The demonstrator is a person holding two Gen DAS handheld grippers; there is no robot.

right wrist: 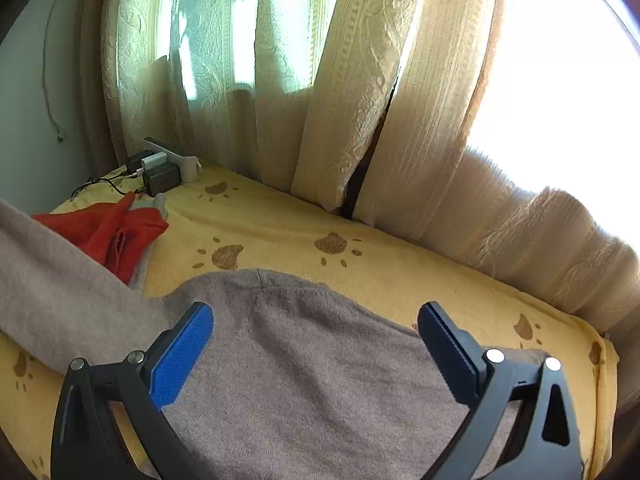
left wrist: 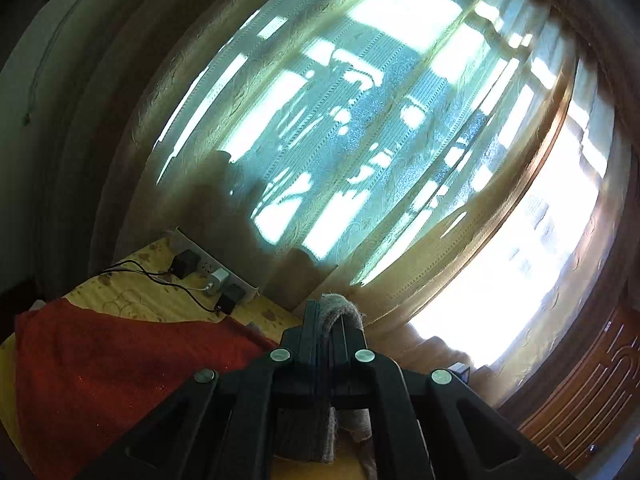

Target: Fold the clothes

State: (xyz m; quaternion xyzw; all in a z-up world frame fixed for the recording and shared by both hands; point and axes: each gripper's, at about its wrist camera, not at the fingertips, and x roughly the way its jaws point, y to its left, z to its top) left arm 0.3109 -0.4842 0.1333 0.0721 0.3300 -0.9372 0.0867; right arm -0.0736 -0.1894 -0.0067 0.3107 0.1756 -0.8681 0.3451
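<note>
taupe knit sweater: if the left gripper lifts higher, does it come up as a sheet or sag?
Likely sags: the taupe knit sweater lies in soft folds on the yellow bed cover, and the sleeve runs off limp toward the left gripper, shut on a bunched edge. Fuzzy knit probably grips well. The right gripper hangs open.

Our left gripper (left wrist: 334, 320) points upward with its jaws pinched tight on cloth (left wrist: 340, 308), while our right gripper (right wrist: 316, 332) hangs low, jaws spread wide.

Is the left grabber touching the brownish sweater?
Touching. In the left wrist view, the left gripper has its jaws shut on a fold of the brownish sweater, which pokes out above them and hangs below.
</note>
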